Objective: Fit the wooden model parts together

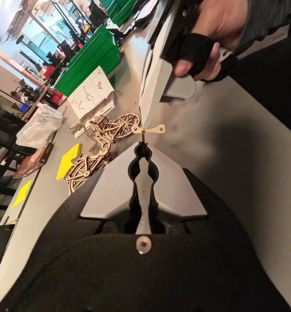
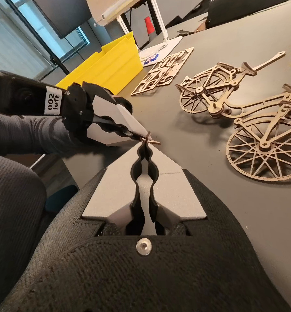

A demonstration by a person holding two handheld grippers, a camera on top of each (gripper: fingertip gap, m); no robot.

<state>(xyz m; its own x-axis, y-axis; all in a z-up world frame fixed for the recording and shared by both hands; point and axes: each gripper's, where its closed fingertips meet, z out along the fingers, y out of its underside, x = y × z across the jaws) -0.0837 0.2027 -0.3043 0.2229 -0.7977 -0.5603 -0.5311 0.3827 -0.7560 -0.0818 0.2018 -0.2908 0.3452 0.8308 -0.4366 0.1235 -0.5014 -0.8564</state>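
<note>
In the left wrist view my left gripper (image 1: 143,144) is shut on a short dark wooden pin (image 1: 143,137). The pin's far end meets a flat pale wooden crank piece (image 1: 154,130). My right gripper (image 1: 142,127) comes down from above, shut on that piece. In the right wrist view my right gripper (image 2: 145,143) pinches the crank piece (image 2: 154,142), seen edge-on. My left gripper (image 2: 138,137) comes in from the left with the pin (image 2: 142,139) against the piece. Both are held just above the grey table. The joint itself is too small to see.
A partly built wooden bicycle (image 2: 226,101) lies on the table (image 2: 209,202) to the right, also seen in the left wrist view (image 1: 107,133). Around it are a cut-out parts sheet (image 2: 163,70), a yellow bin (image 2: 107,62), an instruction booklet (image 1: 92,94), green bins (image 1: 90,62) and a brown box (image 1: 34,160). Both grippers' tips are close together, under 4 cm apart.
</note>
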